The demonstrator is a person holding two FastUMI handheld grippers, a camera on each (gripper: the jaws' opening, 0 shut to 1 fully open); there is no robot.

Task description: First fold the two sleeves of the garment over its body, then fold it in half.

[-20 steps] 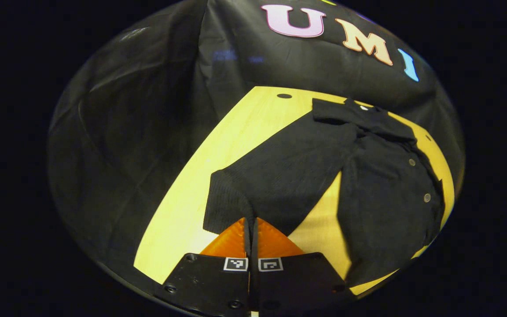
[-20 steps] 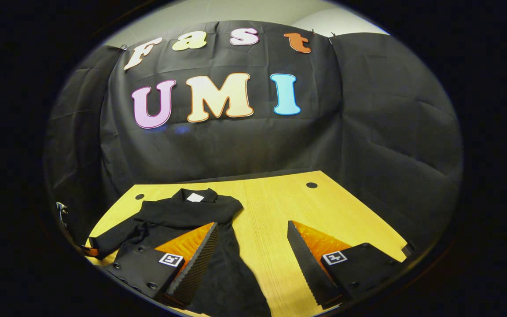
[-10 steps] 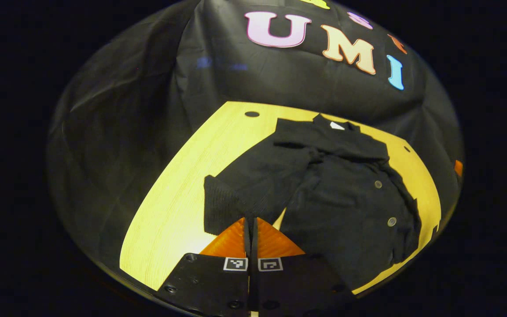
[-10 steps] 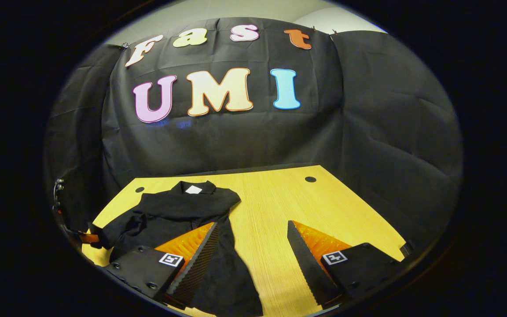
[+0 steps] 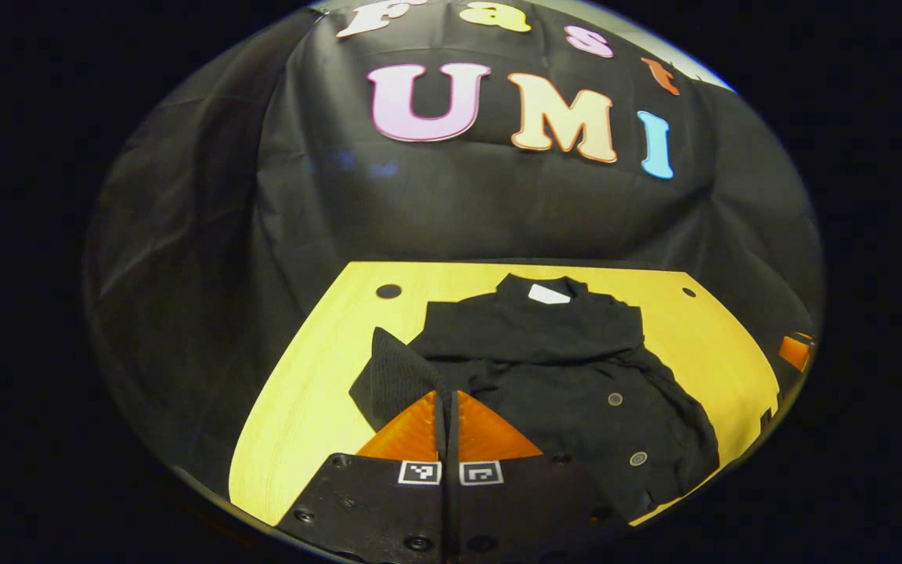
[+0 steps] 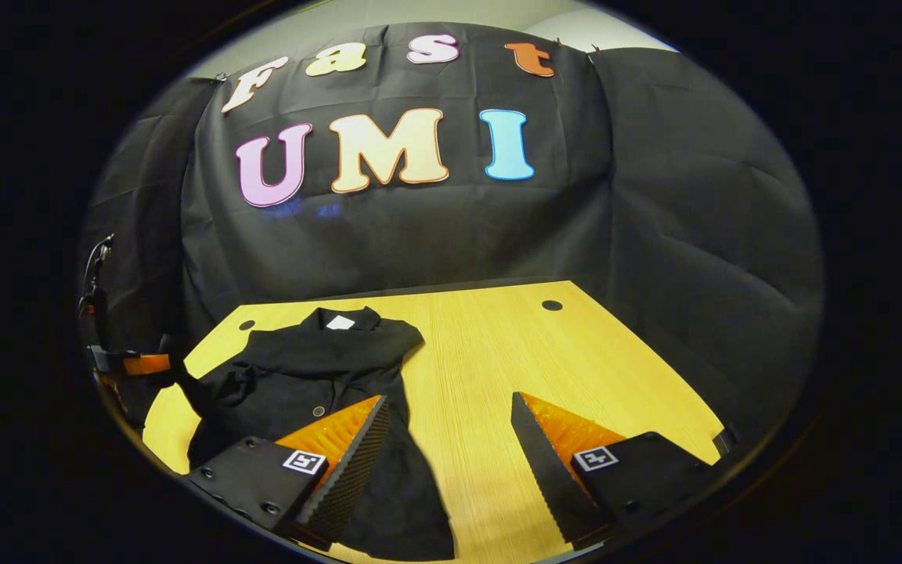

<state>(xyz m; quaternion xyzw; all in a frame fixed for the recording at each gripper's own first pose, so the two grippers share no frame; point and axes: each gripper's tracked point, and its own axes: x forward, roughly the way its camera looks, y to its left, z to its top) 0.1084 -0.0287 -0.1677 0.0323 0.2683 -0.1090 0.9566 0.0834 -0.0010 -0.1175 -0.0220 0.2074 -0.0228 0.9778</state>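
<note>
My left gripper (image 5: 446,395), fingers pinched on a sleeve cuff (image 5: 392,376), lifts it at lower centre; my right gripper (image 6: 447,419) gapes wide. The garment (image 6: 302,384) lies lower left on the table (image 6: 498,352); sleeve folds unfinished, halving remains.

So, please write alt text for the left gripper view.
The left gripper is shut on the cuff of a black knitted sleeve, lifting it beside the black buttoned garment that lies on a yellow wooden table.

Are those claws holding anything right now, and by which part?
The left claw pinches the black knit cardigan by its sleeve cuff. The right claw is open, holding nothing.
</note>
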